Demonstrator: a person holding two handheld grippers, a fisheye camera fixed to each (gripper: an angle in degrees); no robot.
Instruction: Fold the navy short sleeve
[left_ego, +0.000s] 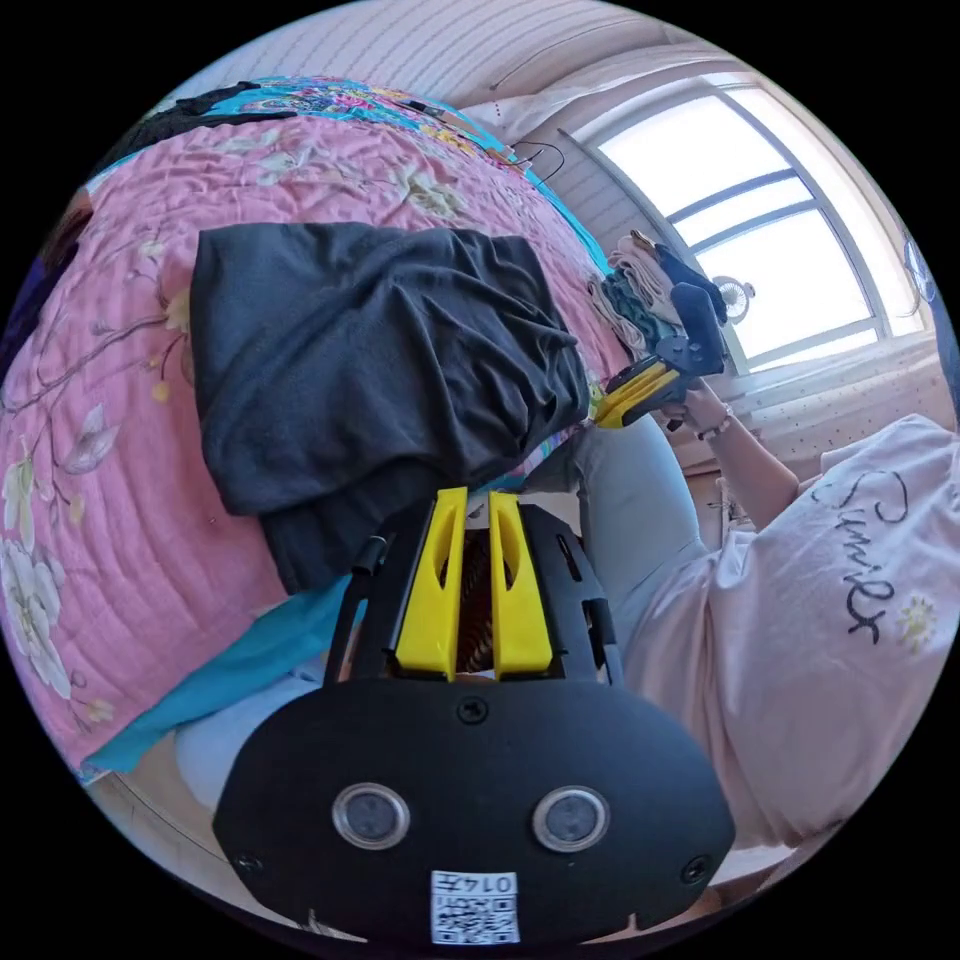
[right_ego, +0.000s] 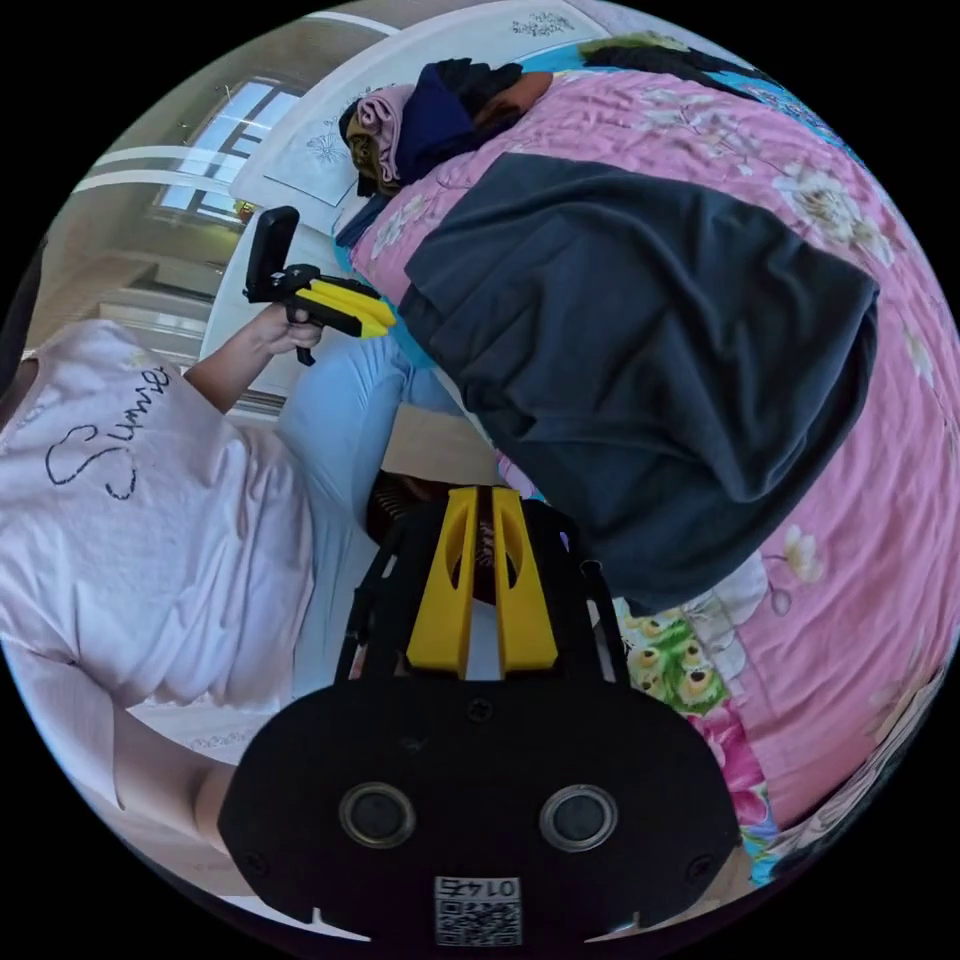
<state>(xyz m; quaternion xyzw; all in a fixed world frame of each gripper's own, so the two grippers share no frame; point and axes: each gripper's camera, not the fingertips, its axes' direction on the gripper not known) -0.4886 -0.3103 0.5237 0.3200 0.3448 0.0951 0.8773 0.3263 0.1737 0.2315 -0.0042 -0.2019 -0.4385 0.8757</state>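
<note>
The navy short sleeve (left_ego: 370, 370) lies folded into a thick dark rectangle on the pink flowered bedspread (left_ego: 100, 500); its near edge hangs slightly over the bed's side. My left gripper (left_ego: 477, 498) hovers just off that near edge, jaws together and empty. Beyond the garment's right corner the right gripper (left_ego: 602, 412) is held in a hand, also shut. In the right gripper view the navy garment (right_ego: 650, 340) lies ahead on the right. My right gripper (right_ego: 478, 495) is off the bed edge with nothing in it, and the left gripper (right_ego: 388, 318) is shut beside the garment's far corner.
A pile of other folded clothes (left_ego: 645, 290) sits near the window end of the bed, seen too as the clothes pile (right_ego: 420, 120). A person in a pale T-shirt (left_ego: 830, 620) and light blue trousers (right_ego: 340, 420) stands against the bed's side. A bright window (left_ego: 760, 230) is behind.
</note>
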